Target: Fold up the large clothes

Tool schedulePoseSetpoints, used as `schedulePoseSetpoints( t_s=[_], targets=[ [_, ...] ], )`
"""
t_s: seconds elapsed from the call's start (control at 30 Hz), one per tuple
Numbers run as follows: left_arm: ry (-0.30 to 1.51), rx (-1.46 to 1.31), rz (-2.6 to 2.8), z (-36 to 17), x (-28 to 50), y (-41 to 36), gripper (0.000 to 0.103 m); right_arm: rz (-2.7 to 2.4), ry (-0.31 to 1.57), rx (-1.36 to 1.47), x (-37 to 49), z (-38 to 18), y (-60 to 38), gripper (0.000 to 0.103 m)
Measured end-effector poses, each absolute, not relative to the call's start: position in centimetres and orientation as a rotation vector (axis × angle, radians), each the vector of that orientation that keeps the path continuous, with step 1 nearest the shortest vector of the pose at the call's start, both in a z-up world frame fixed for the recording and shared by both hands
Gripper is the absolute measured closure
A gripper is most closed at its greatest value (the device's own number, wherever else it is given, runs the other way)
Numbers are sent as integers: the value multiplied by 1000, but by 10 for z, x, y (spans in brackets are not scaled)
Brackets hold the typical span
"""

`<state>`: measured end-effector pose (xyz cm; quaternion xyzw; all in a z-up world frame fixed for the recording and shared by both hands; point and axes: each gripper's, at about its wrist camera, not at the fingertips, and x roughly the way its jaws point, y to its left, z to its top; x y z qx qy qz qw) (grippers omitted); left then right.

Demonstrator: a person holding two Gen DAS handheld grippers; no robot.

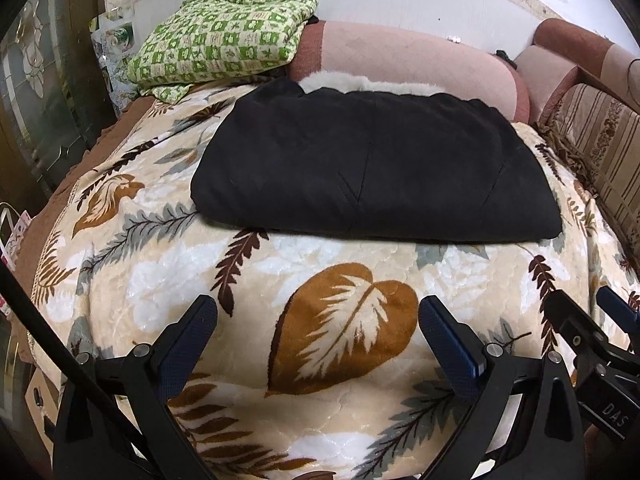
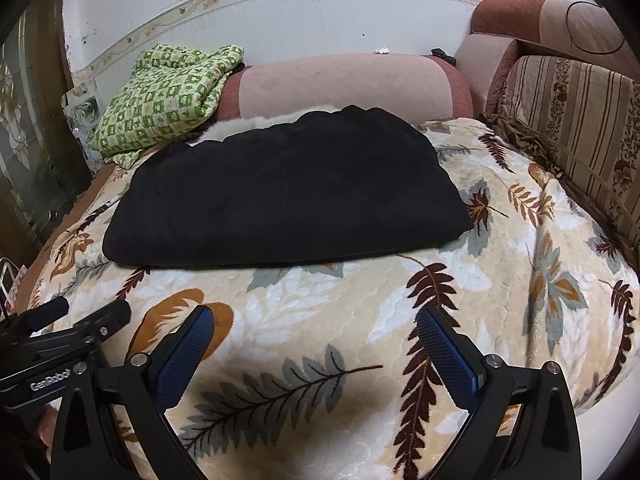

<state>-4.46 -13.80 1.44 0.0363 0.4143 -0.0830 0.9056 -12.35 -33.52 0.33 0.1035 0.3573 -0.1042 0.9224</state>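
I hold the left gripper (image 1: 318, 320) and right gripper (image 2: 316, 330), jaws wide and empty, near the folded black coat (image 1: 372, 168) on the bed (image 1: 160, 280).

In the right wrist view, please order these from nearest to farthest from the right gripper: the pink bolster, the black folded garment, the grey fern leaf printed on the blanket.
From the right gripper:
1. Grey fern leaf, on the blanket between the open fingers.
2. Black folded garment, lying mid-bed, ahead.
3. Pink bolster, behind the garment, against the wall.
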Motion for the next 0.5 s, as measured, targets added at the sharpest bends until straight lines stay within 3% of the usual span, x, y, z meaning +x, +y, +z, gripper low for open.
schedulePoseSetpoints(
  t_s=[0.5],
  targets=[
    [834,86,-182,22,-58,-141,3,-216,729,218,-132,8,-333,0]
  ],
)
